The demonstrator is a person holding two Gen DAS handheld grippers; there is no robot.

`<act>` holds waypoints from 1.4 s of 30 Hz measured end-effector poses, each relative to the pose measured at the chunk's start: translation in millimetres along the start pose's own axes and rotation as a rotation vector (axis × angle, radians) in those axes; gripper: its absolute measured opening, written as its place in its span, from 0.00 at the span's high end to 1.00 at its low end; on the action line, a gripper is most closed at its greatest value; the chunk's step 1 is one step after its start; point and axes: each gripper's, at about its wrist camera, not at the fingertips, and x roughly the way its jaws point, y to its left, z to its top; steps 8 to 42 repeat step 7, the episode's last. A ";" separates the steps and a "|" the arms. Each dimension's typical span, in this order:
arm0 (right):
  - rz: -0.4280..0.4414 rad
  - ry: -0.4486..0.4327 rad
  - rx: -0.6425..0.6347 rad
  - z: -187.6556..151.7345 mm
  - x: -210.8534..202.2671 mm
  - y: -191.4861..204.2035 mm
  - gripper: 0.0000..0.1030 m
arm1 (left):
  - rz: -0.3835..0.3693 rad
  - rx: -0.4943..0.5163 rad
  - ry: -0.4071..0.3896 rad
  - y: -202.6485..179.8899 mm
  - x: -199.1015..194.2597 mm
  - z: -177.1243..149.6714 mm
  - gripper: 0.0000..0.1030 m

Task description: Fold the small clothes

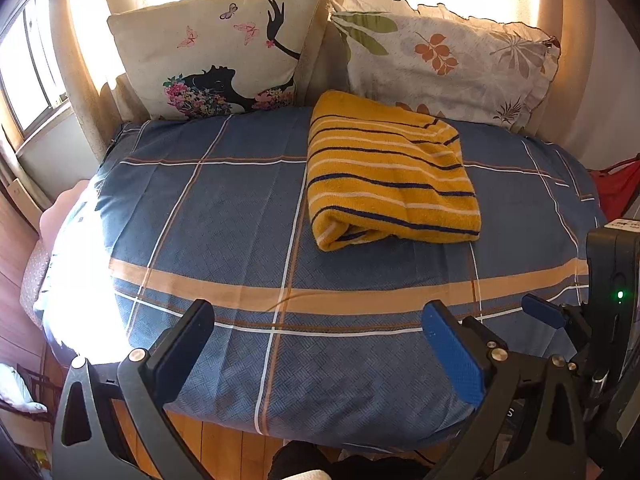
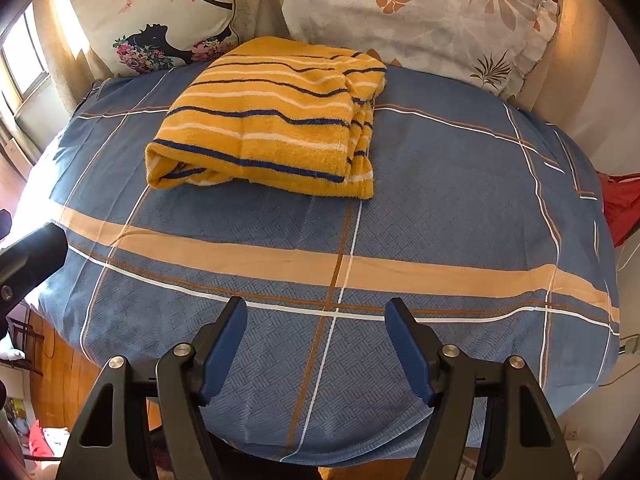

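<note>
On my far left a window (image 1: 28, 92) throws hard sunlight over the left edge of the bed (image 1: 224, 216), washing that corner out. My left gripper (image 1: 320, 344) hangs over the near edge of the bed, spread wide and holding nothing. At the head, a butterfly cushion (image 1: 208, 52) leans up, and right of it a leaf-print pillow (image 1: 444, 60).

The task's thing, a yellow striped garment (image 1: 388, 172), lies right of centre toward the head, its far edge just beside the pillow. It is already doubled into a compact rectangle: a rolled fold faces me on its near-left corner, and loose layered edges run down its right side. I judge the fold largely done; what may remain is one more fold, or squaring the ragged right edge (image 2: 362, 128). Either calls for reaching forward and pinching the layered edge low, against the sheet, so that I catch every layer.

My right gripper (image 2: 316, 344) likewise sits at the near edge, released and empty. The sheet between grippers and garment is bare, so I have free room to approach. Right of the bed, something red (image 2: 620, 208) lies beside the mattress edge; I keep clear of it.
</note>
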 end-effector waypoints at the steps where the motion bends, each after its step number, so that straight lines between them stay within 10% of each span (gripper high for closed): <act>1: 0.000 0.001 0.000 0.1 0.6 -0.2 0.27 | -0.001 -0.001 0.005 -0.3 1.7 -0.1 0.00; 42: -0.001 0.009 0.001 1.9 4.4 -0.9 0.26 | -0.008 0.005 0.016 -5.2 6.9 2.4 0.00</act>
